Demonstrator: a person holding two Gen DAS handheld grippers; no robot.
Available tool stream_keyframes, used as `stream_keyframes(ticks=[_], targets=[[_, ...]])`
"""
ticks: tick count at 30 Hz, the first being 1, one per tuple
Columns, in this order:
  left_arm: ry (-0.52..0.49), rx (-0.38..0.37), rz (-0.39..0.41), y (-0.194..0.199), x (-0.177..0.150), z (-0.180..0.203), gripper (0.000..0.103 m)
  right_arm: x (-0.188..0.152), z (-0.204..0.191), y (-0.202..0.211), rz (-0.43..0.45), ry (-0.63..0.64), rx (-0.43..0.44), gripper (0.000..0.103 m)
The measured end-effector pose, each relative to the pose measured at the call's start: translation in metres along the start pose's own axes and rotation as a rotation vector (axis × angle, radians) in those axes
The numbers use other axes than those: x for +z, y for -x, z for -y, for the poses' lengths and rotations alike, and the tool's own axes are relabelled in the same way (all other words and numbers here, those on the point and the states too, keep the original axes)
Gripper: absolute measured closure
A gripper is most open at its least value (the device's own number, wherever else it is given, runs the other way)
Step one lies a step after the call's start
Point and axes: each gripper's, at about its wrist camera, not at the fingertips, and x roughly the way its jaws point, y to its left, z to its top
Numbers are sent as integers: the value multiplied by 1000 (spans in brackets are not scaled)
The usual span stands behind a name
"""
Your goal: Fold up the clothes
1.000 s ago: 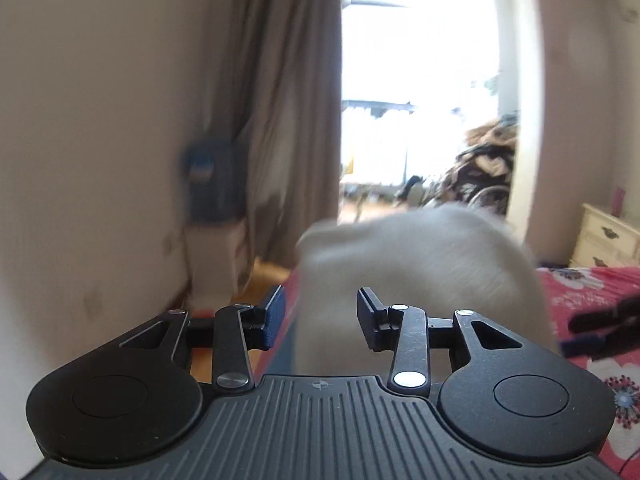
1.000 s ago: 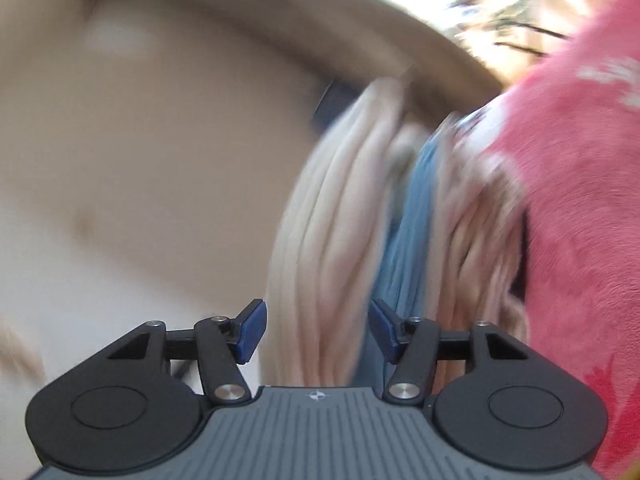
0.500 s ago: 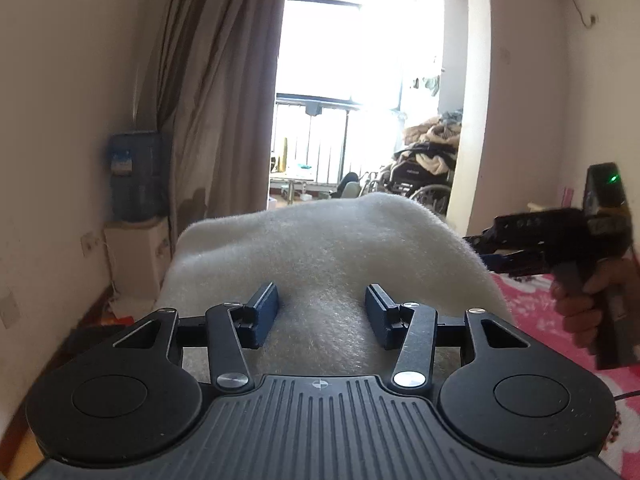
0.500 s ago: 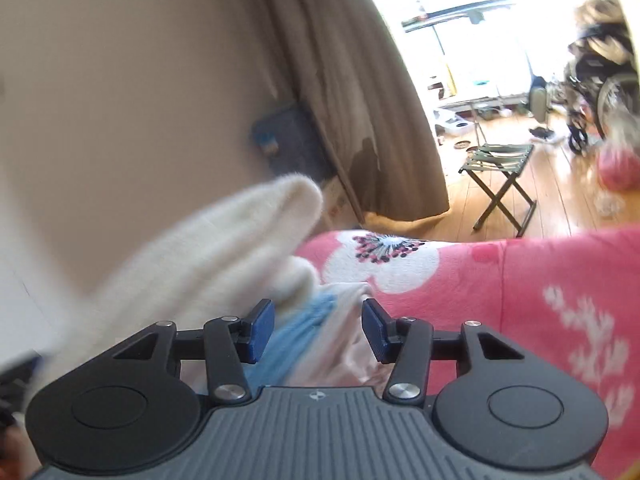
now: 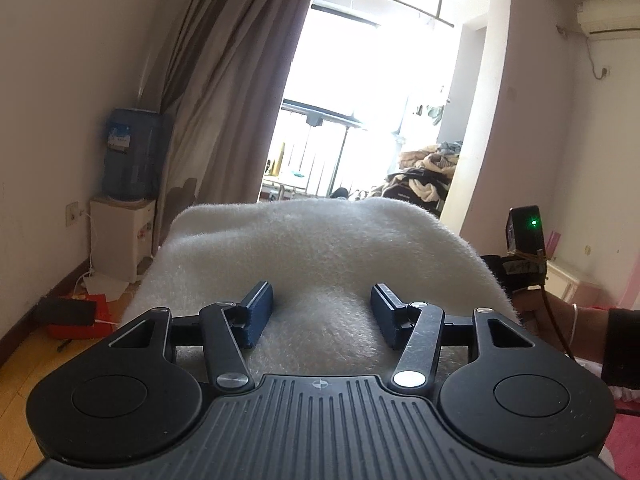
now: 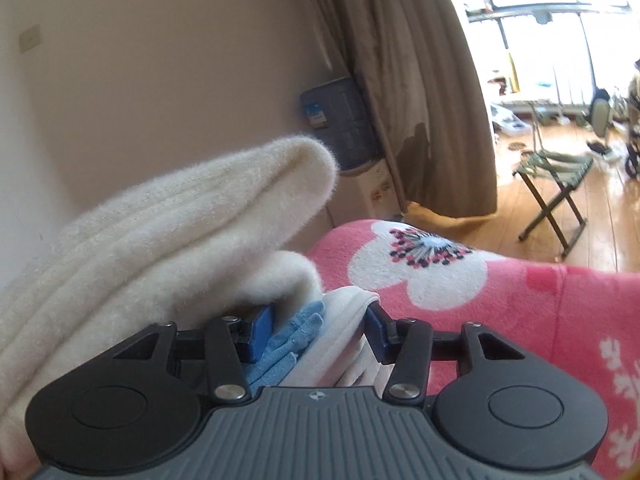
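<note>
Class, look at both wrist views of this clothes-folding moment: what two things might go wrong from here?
1. The left gripper has its jaws opening over the cream fluffy garment, gripping nothing, so the fold may slump.
2. The right gripper straddles several layers, blue cloth and white cloth; closing here may grab both.

Both wrist views look close over the white fleece garment [image 5: 320, 248]; both share the curtain [image 6: 420, 80].
</note>
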Motion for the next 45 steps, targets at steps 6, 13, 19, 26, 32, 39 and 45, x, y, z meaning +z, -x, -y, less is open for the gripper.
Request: stream_keyframes(ticks=[6,13,19,26,32,39,45], targets=[[5,-1,-5,-3,-3,0,47,-4,-63,22,97,431,-236,71],[-12,-4,-10,1,-7,2,47,38,-5,81,322,74,-524,101],[-26,6,-11,-1,-7,4,47,39,-36,139,434,8,-179,100],[-71,32,-7,2,-9,12,47,3,-71,57,83,170,-88,103],[-254,61,-43,-6,-8,40,47,8,-68,72,72,85,-168,103],[-402,191,-81,12,0,66,48,8,-104,139,172,-36,10,91],[-361,223,-179,26,0,75,48,-39,-143,138,68,47,-55,72]])
